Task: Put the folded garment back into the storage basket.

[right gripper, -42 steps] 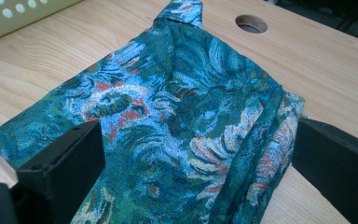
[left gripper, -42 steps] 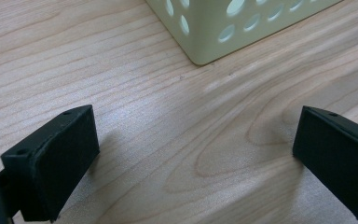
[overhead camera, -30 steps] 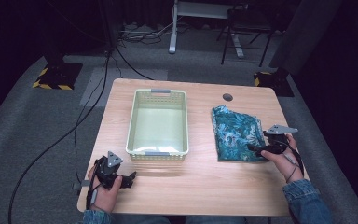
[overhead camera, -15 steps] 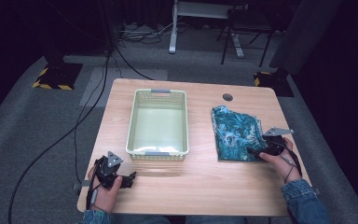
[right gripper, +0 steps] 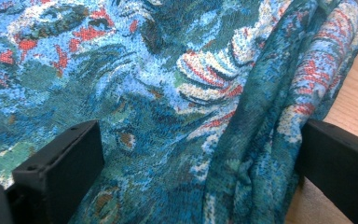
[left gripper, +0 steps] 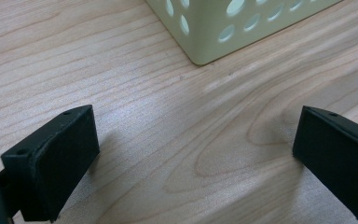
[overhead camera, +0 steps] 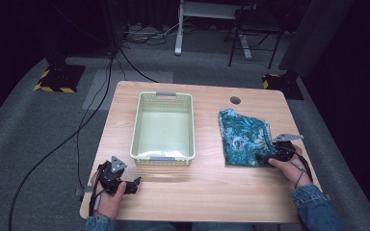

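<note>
A folded teal cloth (overhead camera: 244,137) with a blue, white and red pattern lies on the right half of the wooden table (overhead camera: 207,187). My right gripper (overhead camera: 264,158) rests at the cloth's near right corner, open, its jaws straddling the bunched edge of the cloth (right gripper: 261,140) without closing on it. A pale green plastic basket (overhead camera: 164,127) stands empty at the table's middle. My left gripper (overhead camera: 134,185) rests on the table near the front left corner, open, with bare wood between its jaws and the basket's corner (left gripper: 205,51) just ahead.
A round cable hole (overhead camera: 235,100) sits in the tabletop behind the cloth. Cables (overhead camera: 84,130) run across the grey carpet left of the table. Chair and desk legs (overhead camera: 243,43) stand behind it.
My right gripper has slid a little left and toward the table's front, along the cloth's near right corner. The left gripper has stayed still.
</note>
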`<control>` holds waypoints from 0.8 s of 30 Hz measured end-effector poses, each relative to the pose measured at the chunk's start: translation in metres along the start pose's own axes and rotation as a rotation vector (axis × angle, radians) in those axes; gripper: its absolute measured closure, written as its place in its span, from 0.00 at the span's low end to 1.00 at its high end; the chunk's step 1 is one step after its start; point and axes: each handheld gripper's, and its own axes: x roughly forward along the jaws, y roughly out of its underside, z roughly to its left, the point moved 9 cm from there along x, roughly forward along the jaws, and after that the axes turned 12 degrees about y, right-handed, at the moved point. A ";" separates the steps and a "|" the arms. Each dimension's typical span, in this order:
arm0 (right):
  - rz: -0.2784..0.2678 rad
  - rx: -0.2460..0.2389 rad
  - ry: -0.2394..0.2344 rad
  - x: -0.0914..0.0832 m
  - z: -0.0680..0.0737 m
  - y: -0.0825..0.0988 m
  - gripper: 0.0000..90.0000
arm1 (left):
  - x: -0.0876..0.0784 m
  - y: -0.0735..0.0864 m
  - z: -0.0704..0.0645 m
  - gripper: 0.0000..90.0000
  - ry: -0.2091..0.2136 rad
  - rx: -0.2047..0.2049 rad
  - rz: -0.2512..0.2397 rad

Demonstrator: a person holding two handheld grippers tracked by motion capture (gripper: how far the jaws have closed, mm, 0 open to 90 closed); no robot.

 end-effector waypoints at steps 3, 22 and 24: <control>0.001 0.006 0.002 0.000 0.000 0.000 0.02 | 0.000 0.000 0.000 0.00 0.000 0.000 0.001; -0.011 0.015 -0.031 -0.015 0.012 -0.002 0.73 | 0.000 0.000 0.000 0.00 -0.001 0.001 0.001; -0.009 0.023 -0.052 -0.016 0.016 -0.002 0.86 | 0.000 0.000 0.000 0.00 -0.001 0.000 0.001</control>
